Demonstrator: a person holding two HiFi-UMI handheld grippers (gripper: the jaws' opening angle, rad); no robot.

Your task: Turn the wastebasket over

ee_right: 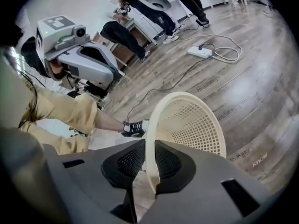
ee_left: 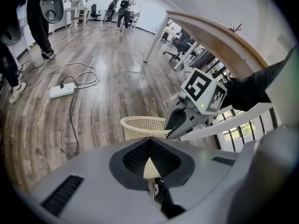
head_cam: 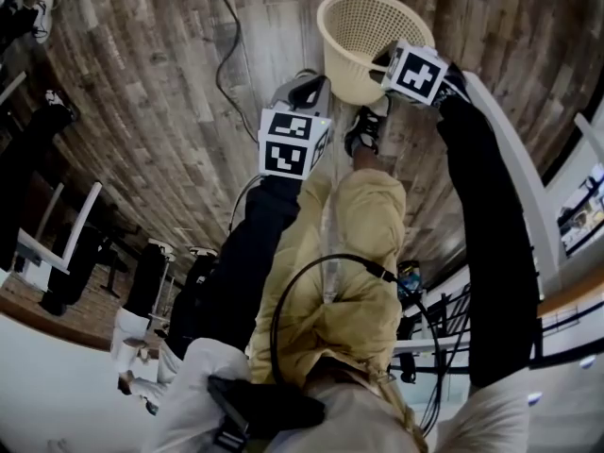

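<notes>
The cream lattice wastebasket (head_cam: 363, 36) is tilted, its open mouth turned toward me, above the wooden floor. My right gripper (head_cam: 382, 64) is shut on its rim at the right side; in the right gripper view the rim (ee_right: 150, 146) runs between the dark pads (ee_right: 124, 162). My left gripper (head_cam: 307, 88) hangs beside the basket's lower left, apart from it. Its pads (ee_left: 135, 157) meet at the tips, with nothing held that I can see. From the left gripper view the wastebasket (ee_left: 142, 127) shows just beyond the jaws, with the right gripper (ee_left: 170, 133) on its rim.
A white power strip (ee_left: 61, 91) and looping cables lie on the floor to the left. A wooden-topped table with white legs (head_cam: 514, 159) stands on the right. My shoe (head_cam: 366, 130) is just below the basket. Other people stand further back in the room.
</notes>
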